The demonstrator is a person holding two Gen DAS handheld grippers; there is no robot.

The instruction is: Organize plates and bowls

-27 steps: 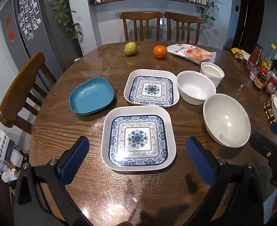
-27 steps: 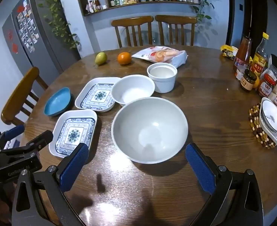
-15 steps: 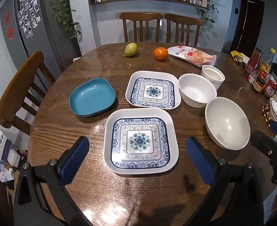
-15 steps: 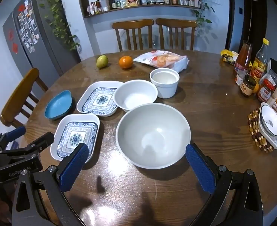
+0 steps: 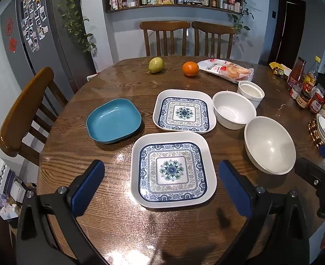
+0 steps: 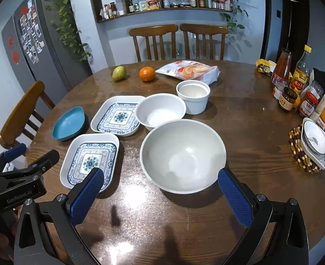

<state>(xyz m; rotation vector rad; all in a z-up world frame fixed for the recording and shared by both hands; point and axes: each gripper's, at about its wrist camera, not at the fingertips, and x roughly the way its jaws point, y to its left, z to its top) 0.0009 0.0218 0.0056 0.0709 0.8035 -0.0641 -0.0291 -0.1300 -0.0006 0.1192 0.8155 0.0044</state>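
Two square blue-patterned plates lie on the round wooden table: a near one (image 5: 173, 168) (image 6: 91, 159) and a far one (image 5: 184, 111) (image 6: 117, 118). A blue dish (image 5: 113, 120) (image 6: 69, 123) sits to their left. To the right stand a large white bowl (image 5: 270, 144) (image 6: 182, 155), a medium white bowl (image 5: 233, 109) (image 6: 160, 110) and a small white cup-bowl (image 5: 251, 91) (image 6: 194, 95). My left gripper (image 5: 162, 183) is open and empty, hovering before the near plate. My right gripper (image 6: 161, 188) is open and empty, before the large bowl.
A pear (image 5: 155, 65), an orange (image 5: 190, 69) and a snack bag (image 5: 226, 70) lie at the far side. Bottles and jars (image 6: 295, 84) and a small bowl on a beaded trivet (image 6: 315, 142) crowd the right edge. Wooden chairs (image 5: 23, 110) surround the table.
Both grippers have drawn back and risen slightly; the dishes appear a little farther and lower in view. Nothing on the table has moved.
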